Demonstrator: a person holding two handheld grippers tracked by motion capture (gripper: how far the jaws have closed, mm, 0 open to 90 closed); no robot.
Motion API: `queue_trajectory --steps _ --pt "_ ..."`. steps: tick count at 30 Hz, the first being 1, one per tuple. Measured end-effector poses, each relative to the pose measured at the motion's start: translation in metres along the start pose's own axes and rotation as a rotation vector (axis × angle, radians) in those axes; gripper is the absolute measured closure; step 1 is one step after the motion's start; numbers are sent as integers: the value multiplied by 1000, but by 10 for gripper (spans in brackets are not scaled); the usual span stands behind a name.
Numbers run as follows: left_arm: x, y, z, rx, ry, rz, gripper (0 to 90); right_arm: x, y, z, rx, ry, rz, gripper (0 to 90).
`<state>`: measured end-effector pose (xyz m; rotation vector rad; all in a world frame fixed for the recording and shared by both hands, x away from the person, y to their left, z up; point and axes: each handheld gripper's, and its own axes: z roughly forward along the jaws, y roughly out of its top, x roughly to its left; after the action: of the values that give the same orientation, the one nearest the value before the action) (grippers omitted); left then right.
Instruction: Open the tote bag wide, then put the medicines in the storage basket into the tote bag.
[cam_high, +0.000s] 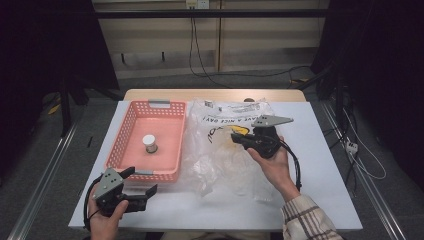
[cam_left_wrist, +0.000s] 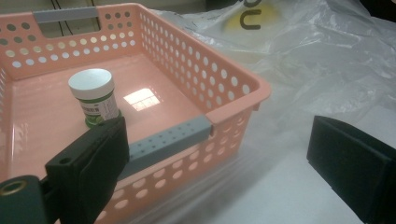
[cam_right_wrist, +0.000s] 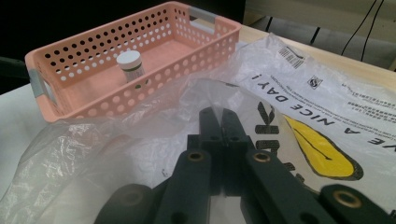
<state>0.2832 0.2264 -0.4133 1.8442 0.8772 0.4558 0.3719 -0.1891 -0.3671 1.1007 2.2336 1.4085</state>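
Right tool (cam_right_wrist: 219, 122) pinched tight on the bag (cam_high: 220, 150); left tool (cam_high: 135, 181) gapes wide, empty, beside the basket (cam_high: 131, 120) holding 1 jar (cam_high: 149, 143).

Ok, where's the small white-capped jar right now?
The jar stands upright inside the pink basket, left of the plastic bag in the high view. It is just beyond the open left gripper.

Overhead light falls evenly on the white rectangular table (cam_high: 320, 165), while the room around it sinks into near black. A bright square of glare sits on the floor of the pink perforated plastic basket (cam_left_wrist: 140, 98). The close black gripper jaws look soft and unfocused.
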Motion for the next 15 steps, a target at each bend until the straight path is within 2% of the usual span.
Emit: queue_trajectory --steps 8,15 --pt "1 1 -2 -11 9 -5 53 -4 7 -10 -38 -7 -2 900" --pt "1 3 -4 -29 20 -12 51 -4 7 -12 -37 4 2 900"
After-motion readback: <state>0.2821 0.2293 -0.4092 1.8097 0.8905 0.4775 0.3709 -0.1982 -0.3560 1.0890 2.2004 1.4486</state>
